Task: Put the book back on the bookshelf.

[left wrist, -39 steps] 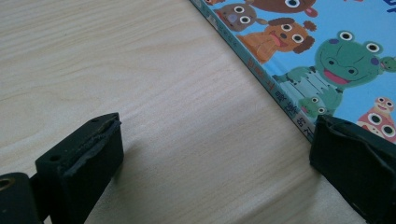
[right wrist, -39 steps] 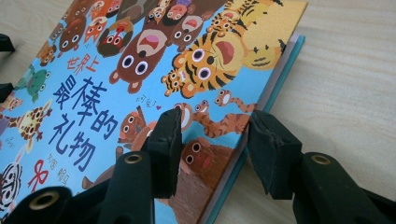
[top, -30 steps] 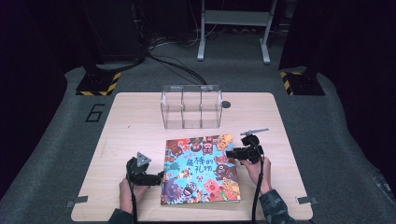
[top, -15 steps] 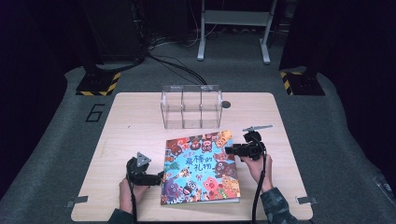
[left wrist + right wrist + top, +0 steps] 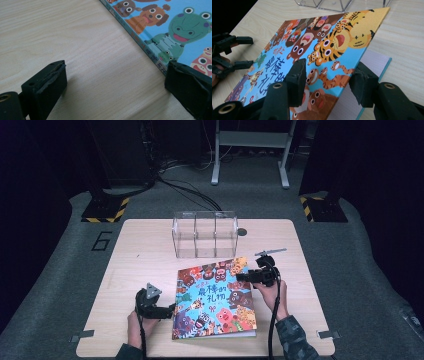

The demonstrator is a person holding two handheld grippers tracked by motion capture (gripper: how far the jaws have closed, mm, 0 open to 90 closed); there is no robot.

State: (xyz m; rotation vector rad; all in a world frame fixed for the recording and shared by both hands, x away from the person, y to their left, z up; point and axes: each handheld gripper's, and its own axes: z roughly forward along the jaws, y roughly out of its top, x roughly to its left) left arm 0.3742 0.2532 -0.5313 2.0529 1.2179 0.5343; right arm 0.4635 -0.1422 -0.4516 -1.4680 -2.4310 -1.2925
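Observation:
A colourful picture book (image 5: 215,295) with cartoon animals lies on the wooden table (image 5: 140,250). My right gripper (image 5: 241,277) is at its right edge. In the right gripper view the front cover (image 5: 324,50) is raised off the first page (image 5: 374,62) and slants between the jaws of that gripper (image 5: 329,75), one above and one below. These jaws have just been opening and stand apart without pinching the cover. My left gripper (image 5: 171,309) rests open on the table at the spine, and one jaw of it (image 5: 115,82) touches the book's edge (image 5: 180,30).
A clear plastic box (image 5: 205,234) with three compartments stands just behind the book, its base (image 5: 324,3) close to the cover's far corner. The left gripper (image 5: 234,52) shows beyond the book's far side. Dark floor, cables and stands surround the table.
The right gripper has edged slightly left over the book's right edge. The left gripper and the book's place on the table are unchanged.

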